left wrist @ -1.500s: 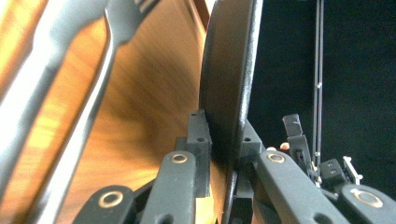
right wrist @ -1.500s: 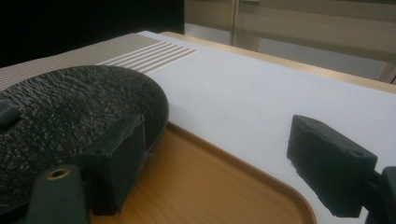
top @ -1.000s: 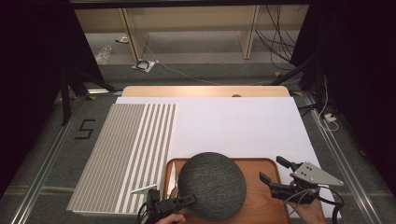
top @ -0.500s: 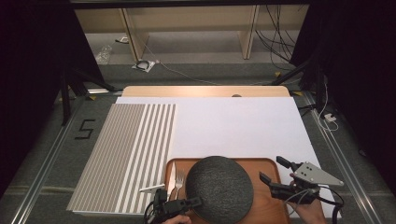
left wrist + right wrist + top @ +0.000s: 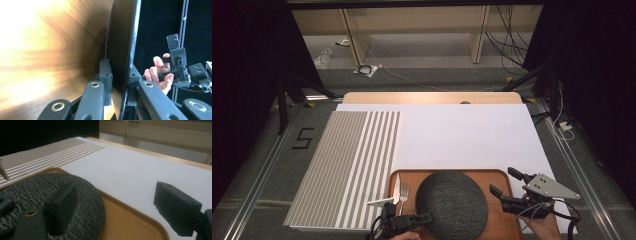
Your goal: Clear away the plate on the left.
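Observation:
A dark, rough-textured round plate (image 5: 452, 202) lies on a wooden tray (image 5: 504, 222) at the table's near edge. My left gripper (image 5: 426, 218) reaches in from the lower left and is shut on the plate's near-left rim. In the left gripper view the plate (image 5: 123, 50) stands edge-on between the two pads of the left gripper (image 5: 120, 75). My right gripper (image 5: 502, 180) hovers over the tray's right end, open, with nothing between its fingers. In the right gripper view its jaws (image 5: 118, 206) stand wide apart above the tray (image 5: 125, 220), next to the plate (image 5: 37, 190).
A fork (image 5: 404, 192) and a knife (image 5: 396, 187) lie on the tray's left end, beside the plate. A striped placemat (image 5: 347, 165) covers the table's left part and a white sheet (image 5: 462, 135) the rest. A hand (image 5: 160, 75) holds the right gripper (image 5: 178, 58).
The plate has shifted a little to the right on the tray with my left gripper on it, uncovering the fork and knife. The right gripper has kept still.

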The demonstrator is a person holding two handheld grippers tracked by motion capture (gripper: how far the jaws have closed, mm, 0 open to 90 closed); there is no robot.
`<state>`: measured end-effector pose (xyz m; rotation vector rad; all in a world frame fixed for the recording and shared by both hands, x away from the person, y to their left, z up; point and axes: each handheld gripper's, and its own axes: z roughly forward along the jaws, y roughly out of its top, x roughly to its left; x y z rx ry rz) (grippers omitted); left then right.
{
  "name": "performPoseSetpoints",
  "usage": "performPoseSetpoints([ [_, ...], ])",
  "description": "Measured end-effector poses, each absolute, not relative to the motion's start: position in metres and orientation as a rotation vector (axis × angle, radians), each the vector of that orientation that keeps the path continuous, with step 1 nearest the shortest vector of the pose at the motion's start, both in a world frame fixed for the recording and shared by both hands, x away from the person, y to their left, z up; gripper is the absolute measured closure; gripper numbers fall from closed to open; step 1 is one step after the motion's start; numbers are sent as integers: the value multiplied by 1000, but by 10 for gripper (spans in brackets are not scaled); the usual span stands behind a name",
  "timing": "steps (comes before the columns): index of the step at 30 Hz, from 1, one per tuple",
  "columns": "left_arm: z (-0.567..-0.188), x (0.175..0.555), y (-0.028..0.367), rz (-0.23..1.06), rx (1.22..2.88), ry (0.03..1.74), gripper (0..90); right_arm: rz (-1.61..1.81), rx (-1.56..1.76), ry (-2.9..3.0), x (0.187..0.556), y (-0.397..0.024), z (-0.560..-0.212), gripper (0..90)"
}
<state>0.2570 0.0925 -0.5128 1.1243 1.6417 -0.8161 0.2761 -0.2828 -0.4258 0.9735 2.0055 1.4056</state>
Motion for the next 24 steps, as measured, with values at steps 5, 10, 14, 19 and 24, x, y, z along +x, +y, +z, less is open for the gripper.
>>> performPoseSetpoints([
  [5,-514,257,91,-829,1126,1646,801,1405,973,2006,276,-283,-426,204],
  [10,-515,256,90,-841,1134,1642,798,1406,975,2008,276,-282,-426,204],
  [14,-517,256,90,-847,1135,1643,798,1405,976,2006,276,-283,-426,204],
  [19,-516,256,91,-834,1135,1661,800,1405,975,2005,276,-283,-425,204],
  [24,-515,257,94,-797,1154,1666,797,1403,970,2006,276,-282,-426,205],
])
